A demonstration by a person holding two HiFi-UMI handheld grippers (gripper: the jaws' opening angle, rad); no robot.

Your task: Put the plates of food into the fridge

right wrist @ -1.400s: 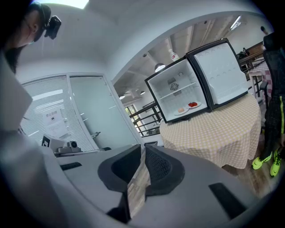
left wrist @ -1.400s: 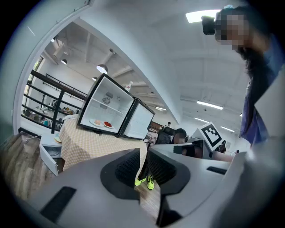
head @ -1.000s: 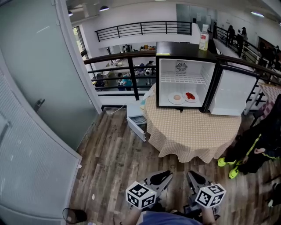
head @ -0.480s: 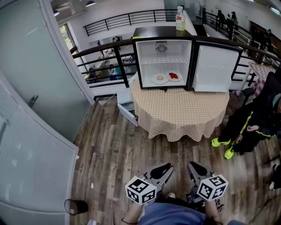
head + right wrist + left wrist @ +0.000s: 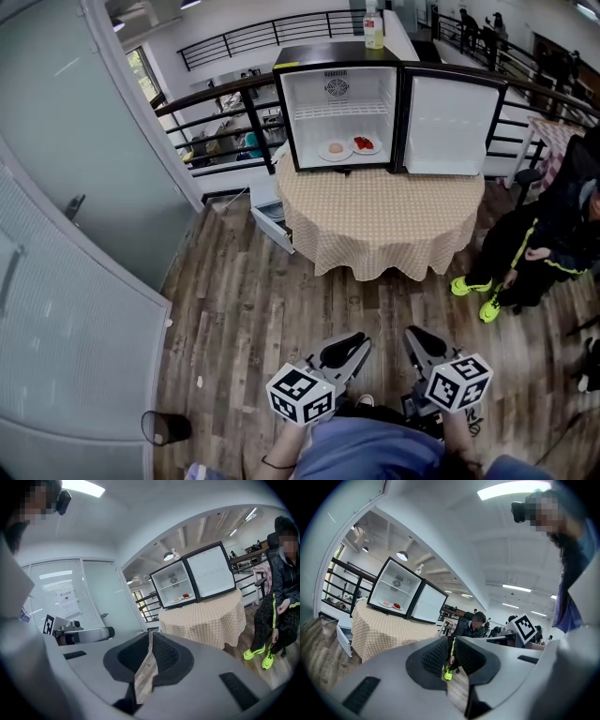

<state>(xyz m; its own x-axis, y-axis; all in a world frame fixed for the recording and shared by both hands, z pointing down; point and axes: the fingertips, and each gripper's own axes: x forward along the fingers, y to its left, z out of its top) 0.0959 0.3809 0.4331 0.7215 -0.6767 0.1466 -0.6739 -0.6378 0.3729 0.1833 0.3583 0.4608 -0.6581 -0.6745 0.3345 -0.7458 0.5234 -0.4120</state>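
Two white plates sit on the floor of the open mini fridge (image 5: 335, 56): one with a pale bun (image 5: 335, 149), one with red food (image 5: 365, 144). The fridge stands on a round table with a checked cloth (image 5: 384, 220), far from me. My left gripper (image 5: 345, 349) and right gripper (image 5: 421, 340) hang low by my body over the wood floor. In the left gripper view the left gripper (image 5: 451, 644) shows a narrow gap and holds nothing. The right gripper (image 5: 150, 640) has just been closing to a thin slit, with nothing between its jaws.
The fridge door (image 5: 450, 117) swings open to the right and a bottle (image 5: 373, 28) stands on top. A seated person in dark clothes (image 5: 548, 248) is right of the table. There is a glass wall (image 5: 75, 197) at left, a white drawer unit (image 5: 272, 223) beside the table, and a railing (image 5: 216, 98) behind.
The table and fridge have drawn farther away and shifted left in the head view as I backed off. Both grippers stay low at my front, empty.
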